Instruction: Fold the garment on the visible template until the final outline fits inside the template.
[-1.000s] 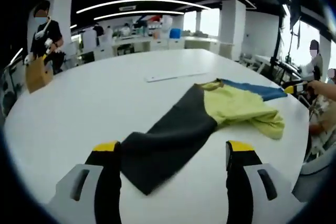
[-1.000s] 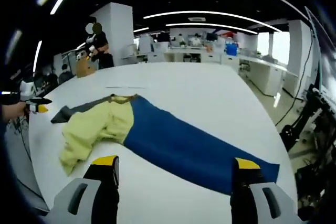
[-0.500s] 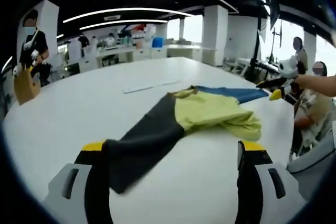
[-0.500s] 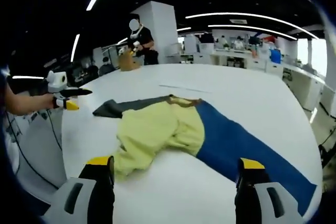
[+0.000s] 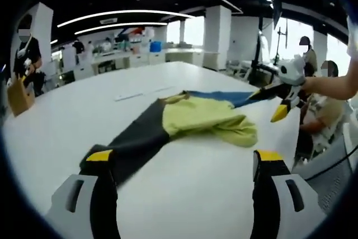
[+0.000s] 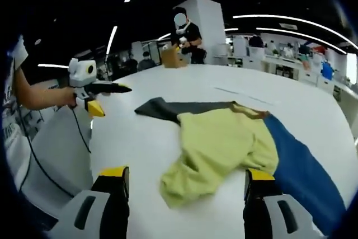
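Garment [image 5: 193, 118] lies spread on the tabletop [image 5: 72, 116], dark sleeve nearest your left gripper [image 5: 184, 163], blue sleeve beyond the yellow body. Both grippers hang off the cloth, jaws apart. Folding appears unstarted; next, your right gripper [image 6: 184, 180] must take the yellow hem.

No text, label, brand, number or sign can be read anywhere.

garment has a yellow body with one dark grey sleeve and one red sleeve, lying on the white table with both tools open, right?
Not quite: the second sleeve is blue, not red, as the right gripper view shows. The rest stands: the garment has a yellow body and one dark grey sleeve, lying on the white table, with the left tool and right tool both open.
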Available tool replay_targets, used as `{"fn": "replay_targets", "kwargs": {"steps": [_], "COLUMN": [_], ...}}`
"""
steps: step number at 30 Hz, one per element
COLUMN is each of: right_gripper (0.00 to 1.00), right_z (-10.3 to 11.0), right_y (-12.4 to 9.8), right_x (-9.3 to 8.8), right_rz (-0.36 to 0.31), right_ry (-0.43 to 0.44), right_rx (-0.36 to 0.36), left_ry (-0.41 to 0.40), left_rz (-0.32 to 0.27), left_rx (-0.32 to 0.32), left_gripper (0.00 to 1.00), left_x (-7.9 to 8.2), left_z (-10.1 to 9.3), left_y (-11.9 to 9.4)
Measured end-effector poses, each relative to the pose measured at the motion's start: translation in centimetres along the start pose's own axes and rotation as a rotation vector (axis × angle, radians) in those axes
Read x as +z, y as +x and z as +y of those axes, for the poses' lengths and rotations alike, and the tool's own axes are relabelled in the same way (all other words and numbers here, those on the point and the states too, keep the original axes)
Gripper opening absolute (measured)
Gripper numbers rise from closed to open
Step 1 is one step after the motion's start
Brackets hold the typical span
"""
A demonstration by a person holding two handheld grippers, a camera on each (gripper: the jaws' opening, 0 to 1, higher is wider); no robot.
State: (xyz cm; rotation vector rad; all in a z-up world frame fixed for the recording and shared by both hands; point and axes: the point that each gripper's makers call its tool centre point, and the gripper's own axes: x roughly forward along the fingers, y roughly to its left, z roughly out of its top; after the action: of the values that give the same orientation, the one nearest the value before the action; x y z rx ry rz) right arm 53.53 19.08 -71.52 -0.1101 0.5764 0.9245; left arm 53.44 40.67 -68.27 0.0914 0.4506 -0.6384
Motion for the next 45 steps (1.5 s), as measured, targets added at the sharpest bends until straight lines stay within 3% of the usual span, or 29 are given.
{"fn": "replay_targets", "kwargs": {"steps": [5, 11, 13, 27, 33, 40, 45], "right_gripper": [0.75, 0.57, 0.53, 0.24, 0.07, 0.03, 0.03], "right_z": [1.7, 2.2, 2.6, 0.7, -0.3, -0.2, -0.1], "right_y": [1.5, 3.2, 3.8, 5.4, 5.4, 4.6, 3.7], "right_x": [-1.0, -2.9, -3.3, -5.6, -5.1, -3.9, -1.8], "right_rz": [0.042, 0.122, 0.132, 0.232, 0.206, 0.187, 0.158], "right_ry": [-0.063, -0.193, -0.198, -0.286, -0.226, -0.186, -0.189], "right_rx": [0.034, -0.007, -0.004, -0.086, -0.124, -0.109, -0.109], "left_ry": [-0.006, -0.003, 0.014, 0.014, 0.032, 0.027, 0.021], "left_rz": [0.02, 0.023, 0.033, 0.072, 0.086, 0.09, 0.086], "left_rx": [-0.014, -0.022, -0.023, -0.059, -0.064, -0.06, -0.058], "left_gripper": [0.99, 0.98, 0.98, 0.95, 0.93, 0.91, 0.91], "left_x": [-1.2, -1.5, -1.8, -3.1, -3.6, -3.7, -3.5], "left_z": [-1.1, -2.0, -2.3, -4.0, -4.3, -4.4, -4.4], "left_y": [-0.2, -0.4, -0.4, -0.1, -0.2, -0.3, -0.3]}}
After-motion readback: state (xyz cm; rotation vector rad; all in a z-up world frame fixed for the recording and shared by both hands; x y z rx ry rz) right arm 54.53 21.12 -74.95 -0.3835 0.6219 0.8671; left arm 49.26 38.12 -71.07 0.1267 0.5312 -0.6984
